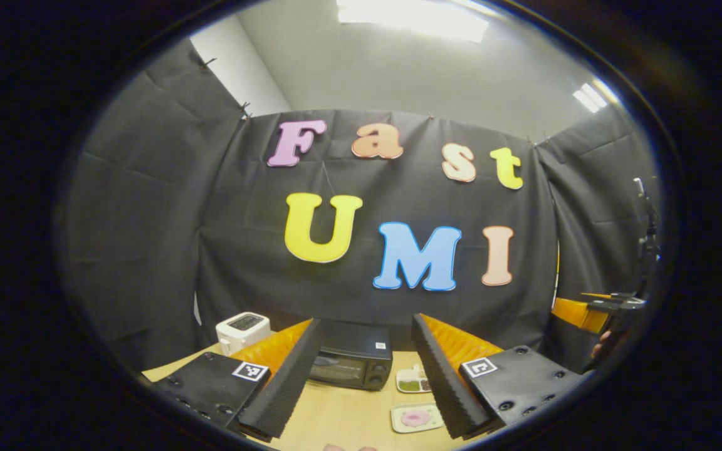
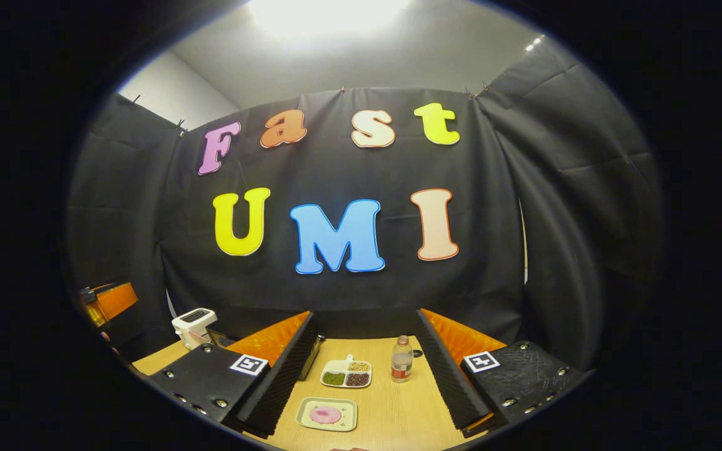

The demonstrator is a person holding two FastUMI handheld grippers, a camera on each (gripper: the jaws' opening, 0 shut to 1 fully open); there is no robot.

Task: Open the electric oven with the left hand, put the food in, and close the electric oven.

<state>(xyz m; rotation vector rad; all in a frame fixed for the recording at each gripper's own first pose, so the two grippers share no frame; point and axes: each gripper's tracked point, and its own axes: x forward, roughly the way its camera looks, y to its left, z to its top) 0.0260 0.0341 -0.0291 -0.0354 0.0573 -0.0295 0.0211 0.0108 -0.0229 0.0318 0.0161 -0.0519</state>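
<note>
At this moment you had not yet begun the first step: the oven door looked closed and nothing was gripped. In the left gripper view, a white toaster (image 1: 243,331) sat at the table's far left, and the electric oven (image 1: 351,360) stood just right of it, framed between the fingers of your left gripper (image 1: 361,382), which were spread apart and well short of it. Right of the oven lay a divided snack tray (image 1: 412,380), and nearer you the plate with the pink food (image 1: 416,418). In the right gripper view, your right gripper (image 2: 361,382) also had its fingers apart above the wooden table (image 2: 392,413), with a bottle (image 2: 402,367) beyond. Next, I judge, you needed to bring the left gripper down and forward to the oven door's top edge.
</note>
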